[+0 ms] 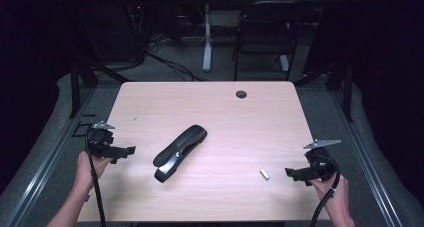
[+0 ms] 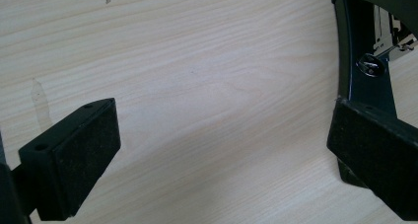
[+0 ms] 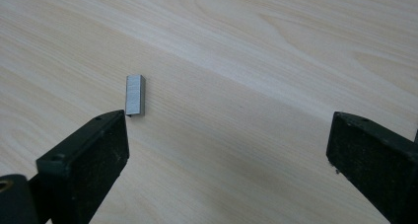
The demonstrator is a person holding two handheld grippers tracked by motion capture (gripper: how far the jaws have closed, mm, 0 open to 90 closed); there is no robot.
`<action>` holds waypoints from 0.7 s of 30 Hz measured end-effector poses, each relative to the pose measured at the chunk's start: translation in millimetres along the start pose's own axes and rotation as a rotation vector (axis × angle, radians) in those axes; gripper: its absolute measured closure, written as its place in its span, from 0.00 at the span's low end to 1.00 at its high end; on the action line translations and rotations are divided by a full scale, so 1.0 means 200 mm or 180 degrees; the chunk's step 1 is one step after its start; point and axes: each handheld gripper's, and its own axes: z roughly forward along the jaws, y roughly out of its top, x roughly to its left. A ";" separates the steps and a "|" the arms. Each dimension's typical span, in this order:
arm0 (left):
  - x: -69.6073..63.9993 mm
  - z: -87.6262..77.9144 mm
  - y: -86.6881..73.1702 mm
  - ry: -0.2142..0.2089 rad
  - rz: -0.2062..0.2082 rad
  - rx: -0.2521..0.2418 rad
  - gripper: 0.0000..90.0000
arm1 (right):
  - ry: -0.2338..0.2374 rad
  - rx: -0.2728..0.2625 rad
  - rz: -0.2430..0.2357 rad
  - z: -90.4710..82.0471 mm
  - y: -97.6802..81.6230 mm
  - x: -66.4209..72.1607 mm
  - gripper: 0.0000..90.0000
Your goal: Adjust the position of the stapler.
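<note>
A black stapler lies opened up near the middle of the light wooden table; its dark body and metal insides show at the right edge of the left gripper view. A small silver block of staples rests on the table to the right of it, and it lies just beyond the left jaw in the right gripper view. My left gripper hovers at the table's left edge, open and empty, pointing toward the stapler. My right gripper is at the right edge, open, aimed at the staples.
A round cable hole sits at the far side of the table. Beyond the table stand a dark folding chair and a white desk leg. Black rails run along both sides of the table.
</note>
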 end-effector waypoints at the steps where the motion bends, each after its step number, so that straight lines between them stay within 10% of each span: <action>1: 0.00 0.00 0.00 -0.0005 0.0003 0.0006 0.00 | 0.0010 0.0005 -0.0013 0.00 0.00 0.00 0.03; 21: -0.06 0.00 -0.01 -0.0018 0.0127 -0.0010 0.01 | 0.0001 -0.0016 -0.0086 -0.01 0.01 0.04 0.04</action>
